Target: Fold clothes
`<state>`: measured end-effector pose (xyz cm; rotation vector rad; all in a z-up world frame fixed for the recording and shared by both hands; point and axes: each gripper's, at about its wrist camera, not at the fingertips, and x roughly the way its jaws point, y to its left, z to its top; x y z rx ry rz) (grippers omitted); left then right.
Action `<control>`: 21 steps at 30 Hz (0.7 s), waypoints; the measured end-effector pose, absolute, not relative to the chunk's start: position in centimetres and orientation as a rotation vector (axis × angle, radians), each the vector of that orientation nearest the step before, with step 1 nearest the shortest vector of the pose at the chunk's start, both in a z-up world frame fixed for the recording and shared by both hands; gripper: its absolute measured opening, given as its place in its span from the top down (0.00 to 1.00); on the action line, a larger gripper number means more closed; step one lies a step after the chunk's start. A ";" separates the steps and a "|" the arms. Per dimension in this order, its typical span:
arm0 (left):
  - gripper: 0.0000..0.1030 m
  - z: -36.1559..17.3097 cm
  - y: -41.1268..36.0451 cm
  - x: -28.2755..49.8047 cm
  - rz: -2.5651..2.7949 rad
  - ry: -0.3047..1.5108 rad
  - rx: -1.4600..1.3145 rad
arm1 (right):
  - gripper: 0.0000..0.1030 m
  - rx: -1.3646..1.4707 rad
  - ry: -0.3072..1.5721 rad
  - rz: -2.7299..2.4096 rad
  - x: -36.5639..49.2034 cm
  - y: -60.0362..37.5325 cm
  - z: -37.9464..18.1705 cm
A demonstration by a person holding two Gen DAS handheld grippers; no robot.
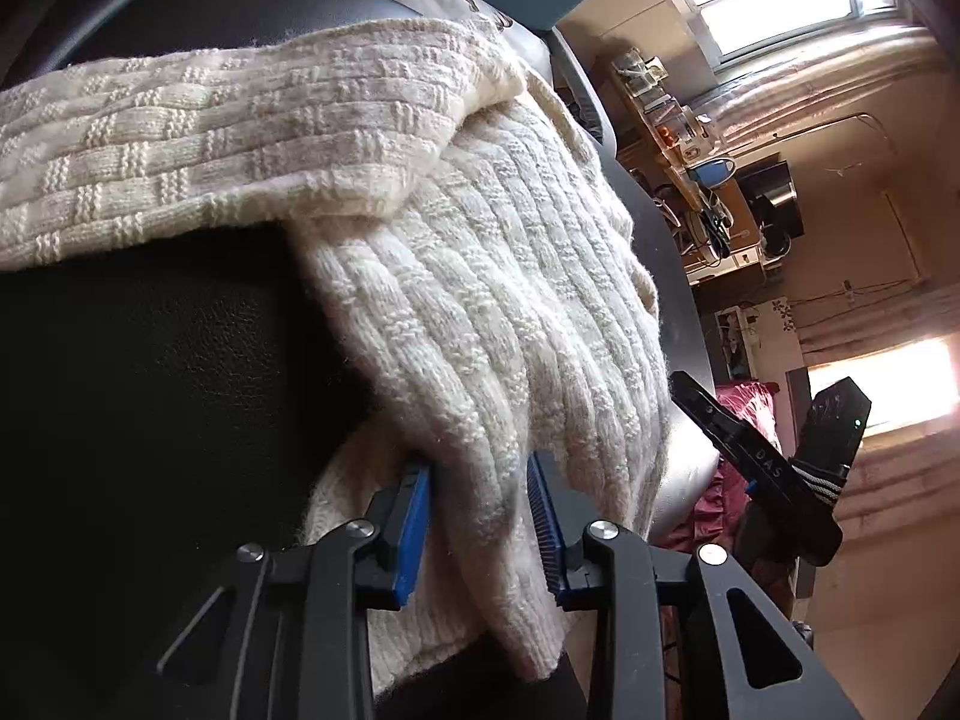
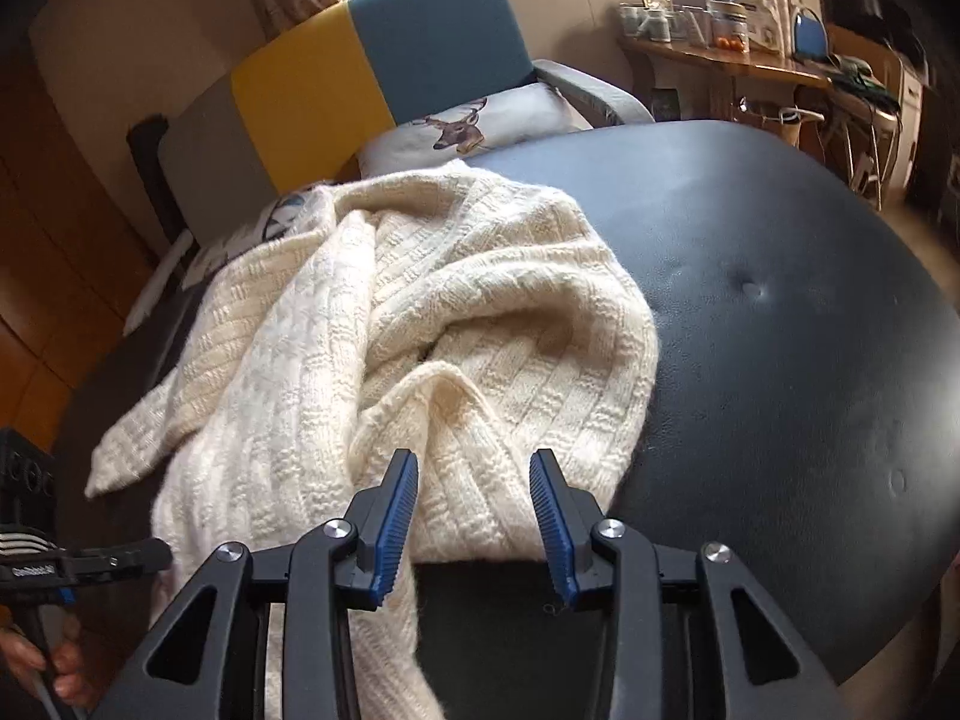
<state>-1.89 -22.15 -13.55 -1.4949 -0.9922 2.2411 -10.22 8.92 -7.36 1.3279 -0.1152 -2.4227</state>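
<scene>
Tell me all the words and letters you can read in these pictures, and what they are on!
"DAS" on the right gripper's black finger, seen by the left wrist camera.
White lettering on the left gripper's body, at the left edge of the right wrist view: too blurred to read.
Labels on the jars on the shelf: too small to read.
Nothing is written on the sweater.
</scene>
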 end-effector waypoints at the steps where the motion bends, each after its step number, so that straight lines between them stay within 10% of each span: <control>1: 0.79 -13.6 -22.1 -1.9 2.241 -0.990 -1.491 | 0.62 1.358 -0.074 -2.414 -10.6 8.6 -8.0; 21: 0.90 -12.5 -22.7 -1.4 2.299 -0.988 -1.402 | 0.59 1.400 0.142 -2.368 -10.9 7.3 -10.2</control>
